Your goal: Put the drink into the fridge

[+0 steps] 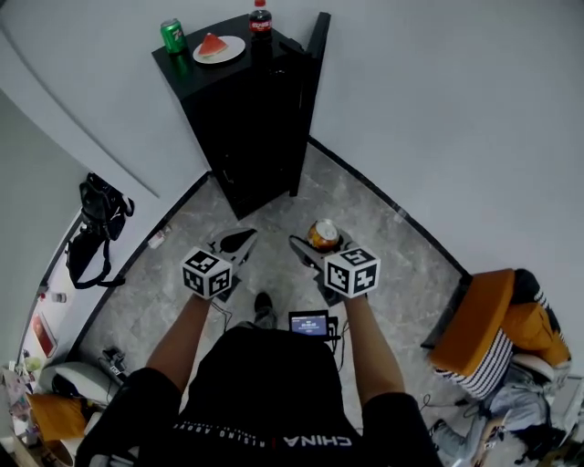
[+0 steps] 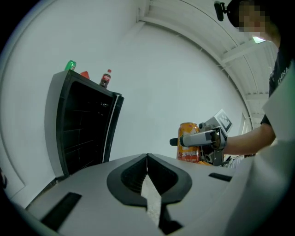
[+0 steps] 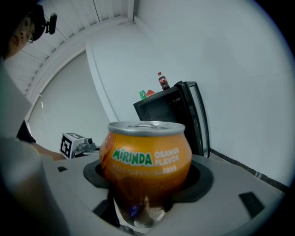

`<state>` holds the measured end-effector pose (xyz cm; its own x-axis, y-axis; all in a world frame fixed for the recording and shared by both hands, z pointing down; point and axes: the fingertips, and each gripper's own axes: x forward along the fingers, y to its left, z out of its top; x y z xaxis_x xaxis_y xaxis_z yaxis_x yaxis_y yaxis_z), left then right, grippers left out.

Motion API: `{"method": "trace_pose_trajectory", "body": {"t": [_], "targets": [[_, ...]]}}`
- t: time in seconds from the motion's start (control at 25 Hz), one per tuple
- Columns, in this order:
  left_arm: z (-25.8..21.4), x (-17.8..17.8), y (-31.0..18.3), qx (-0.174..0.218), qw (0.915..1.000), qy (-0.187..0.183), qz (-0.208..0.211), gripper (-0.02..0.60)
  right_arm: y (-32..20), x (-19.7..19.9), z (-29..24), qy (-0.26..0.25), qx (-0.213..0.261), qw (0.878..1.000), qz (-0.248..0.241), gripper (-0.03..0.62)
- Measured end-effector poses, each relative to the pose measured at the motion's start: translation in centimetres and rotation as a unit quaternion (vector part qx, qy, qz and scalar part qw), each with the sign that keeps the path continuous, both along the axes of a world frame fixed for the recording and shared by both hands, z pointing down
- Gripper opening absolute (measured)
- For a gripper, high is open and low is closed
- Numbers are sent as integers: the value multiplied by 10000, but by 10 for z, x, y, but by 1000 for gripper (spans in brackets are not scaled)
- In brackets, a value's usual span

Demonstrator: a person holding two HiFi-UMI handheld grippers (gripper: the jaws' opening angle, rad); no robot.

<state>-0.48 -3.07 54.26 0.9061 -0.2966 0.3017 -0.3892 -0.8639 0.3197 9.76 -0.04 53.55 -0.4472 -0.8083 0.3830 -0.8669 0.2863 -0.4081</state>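
Note:
An orange Mirinda can [image 3: 145, 159] stands upright between the jaws of my right gripper [image 1: 321, 248], which is shut on it. The can [image 1: 323, 233] shows in the head view above the marker cube, and the can [image 2: 189, 142] also appears at the right in the left gripper view. My left gripper [image 1: 239, 243] is shut with nothing in it, its jaw tips meeting. The black fridge [image 1: 246, 119] stands ahead in the corner with its door [image 1: 310, 87] swung open; dark shelves show inside the fridge [image 2: 83, 124]. Both grippers hang side by side, well short of it.
On the fridge top sit a green can [image 1: 173, 35], a plate with a watermelon slice [image 1: 217, 46] and a cola bottle [image 1: 261, 18]. A black bag [image 1: 96, 228] hangs on the left wall. An orange chair with clothes [image 1: 497, 333] is at the right.

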Motion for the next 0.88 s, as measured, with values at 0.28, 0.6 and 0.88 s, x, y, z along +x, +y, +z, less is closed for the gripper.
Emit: {"method": "trace_pose_trajectory", "body": {"t": [0.28, 0.6, 0.88], "targets": [[9, -11, -49, -118, 9999, 82, 23, 12, -42, -18, 4, 80, -101, 9999, 33, 344], [30, -7, -80, -323, 9995, -18, -59, 12, -80, -14, 24, 14, -317, 9994, -121, 344], [35, 16, -138, -180, 9979, -179, -600, 12, -140, 7, 37, -72, -370, 9977, -562, 344]]}}
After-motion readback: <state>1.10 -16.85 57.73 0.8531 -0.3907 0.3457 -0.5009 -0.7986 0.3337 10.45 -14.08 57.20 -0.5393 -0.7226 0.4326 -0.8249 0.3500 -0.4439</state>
